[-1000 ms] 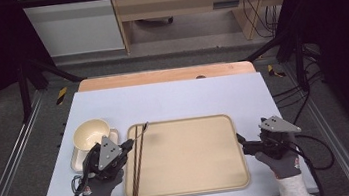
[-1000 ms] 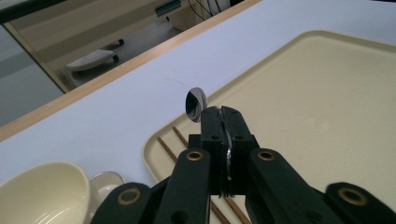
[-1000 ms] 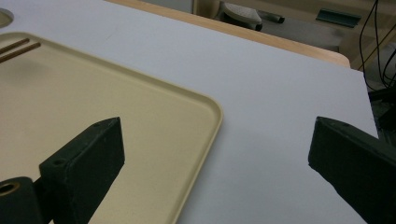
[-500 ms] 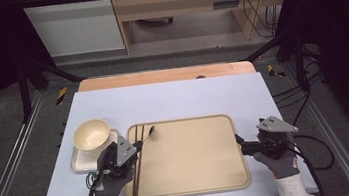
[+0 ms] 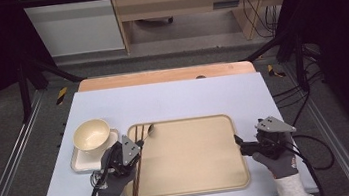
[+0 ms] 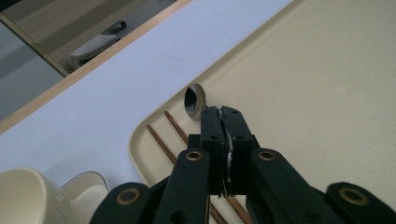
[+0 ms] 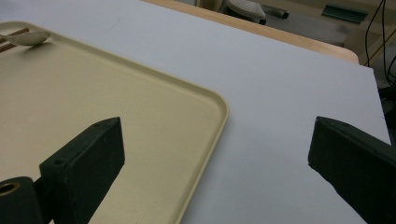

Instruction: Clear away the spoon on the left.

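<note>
The beige tray (image 5: 194, 156) sits at lower centre of the high view, with bare blue table (image 5: 172, 98) above and beside it. The left gripper (image 6: 220, 112) is clenched on a metal spoon (image 6: 195, 100) whose shiny bowl pokes out over the tray's upper-left corner, beside the brown chopsticks (image 6: 161, 140). The right gripper (image 7: 215, 154) hangs released, its jaws wide, at the tray's right edge.

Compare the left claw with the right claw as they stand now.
The left claw is shut on a metal spoon, pinching its handle; the right claw is open and holds nothing. The left claw sits over the beige tray near the chopsticks; the right claw sits at the tray's right edge, over the white table. Both have black jaws and point forward across the table.
</note>
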